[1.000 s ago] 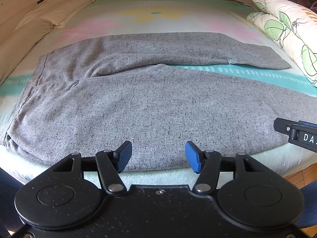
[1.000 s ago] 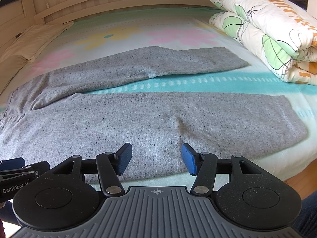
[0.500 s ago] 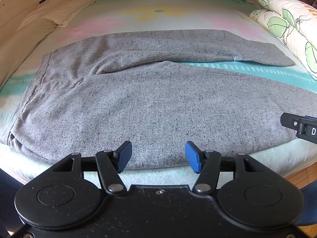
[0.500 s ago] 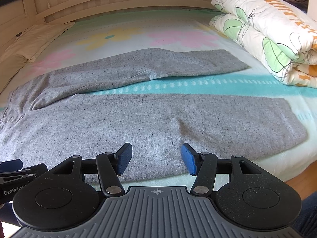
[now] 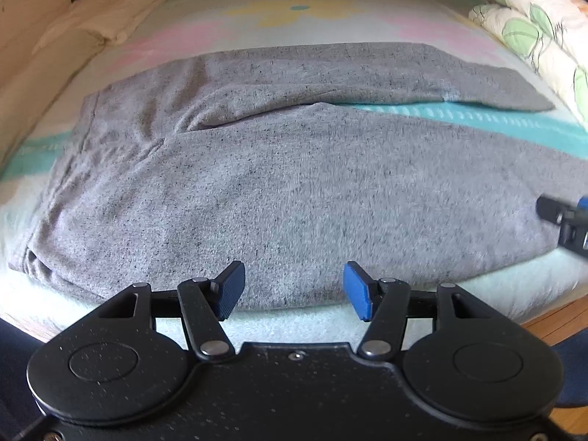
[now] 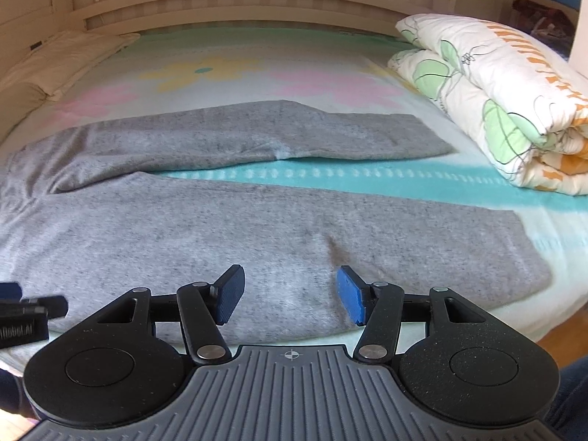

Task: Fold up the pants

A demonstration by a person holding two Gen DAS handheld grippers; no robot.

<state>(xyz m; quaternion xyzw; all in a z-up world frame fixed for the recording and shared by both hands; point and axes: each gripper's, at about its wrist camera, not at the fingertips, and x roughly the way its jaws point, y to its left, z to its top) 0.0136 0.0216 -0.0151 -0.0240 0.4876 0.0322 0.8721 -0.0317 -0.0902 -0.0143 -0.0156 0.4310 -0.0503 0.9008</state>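
Observation:
Grey speckled pants lie spread flat across the bed, waist at the left, both legs running right with a gap of teal sheet between them. They also show in the right wrist view. My left gripper is open and empty, over the near edge of the near leg by the hip. My right gripper is open and empty, over the near edge of the same leg, further toward the hem. Each gripper shows at the edge of the other's view.
A folded floral duvet lies at the right of the bed. A cream pillow lies at the far left by the wooden headboard. The mattress edge and wooden floor are just below the pants.
Both grippers have moved forward and lower toward the near edge of the pants. Their jaws stay open. The pants have not moved.

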